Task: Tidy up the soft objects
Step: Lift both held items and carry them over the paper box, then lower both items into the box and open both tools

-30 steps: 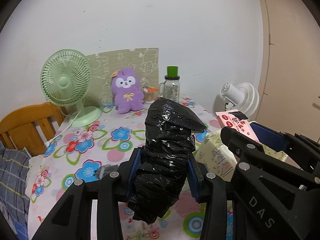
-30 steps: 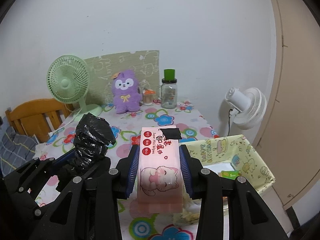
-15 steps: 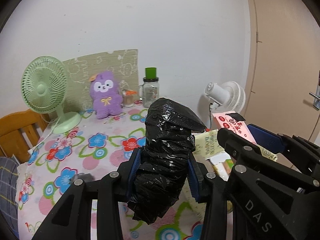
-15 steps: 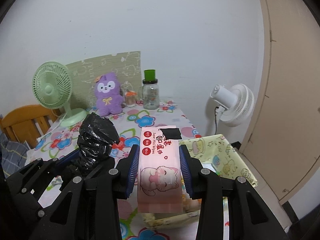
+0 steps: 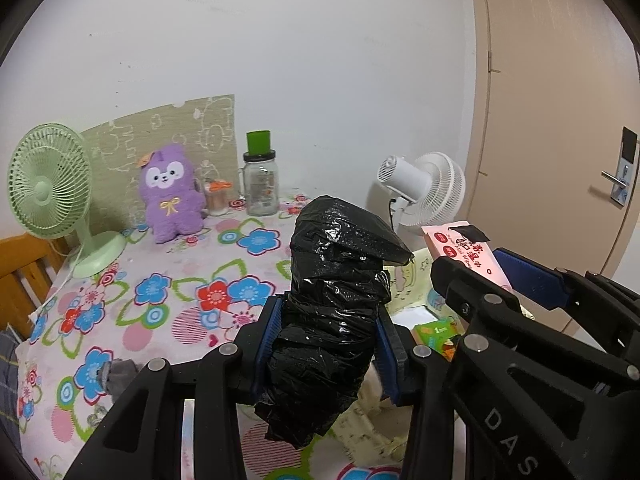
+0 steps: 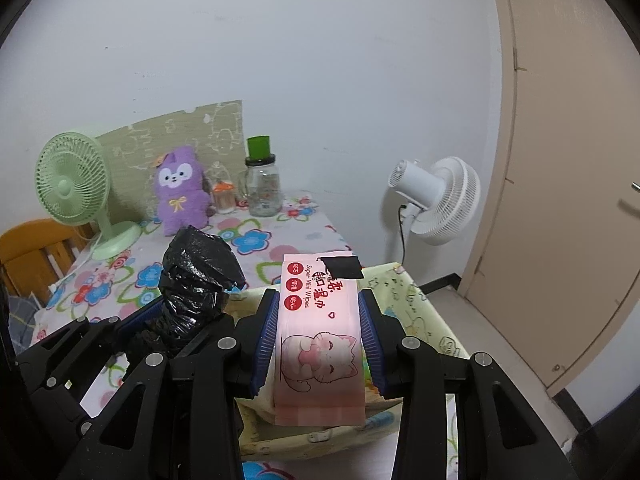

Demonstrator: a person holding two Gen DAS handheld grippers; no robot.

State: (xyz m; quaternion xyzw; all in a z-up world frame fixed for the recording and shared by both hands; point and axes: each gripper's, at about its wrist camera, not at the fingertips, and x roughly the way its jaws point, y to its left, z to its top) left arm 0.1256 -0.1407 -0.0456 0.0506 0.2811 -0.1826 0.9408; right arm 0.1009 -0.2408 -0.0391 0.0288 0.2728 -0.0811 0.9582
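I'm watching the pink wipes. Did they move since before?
Yes. The wipes, clamped in the right gripper, went right, away from the green fan and over the yellow bin.

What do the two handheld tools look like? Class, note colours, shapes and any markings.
Both are alike: the left tool and the right tool have angular matte black plastic frames dotted with round silver screw heads. Each finger carries a ribbed blue pad. White letters "DAS" mark the right tool's side. No cables or sleeves show.
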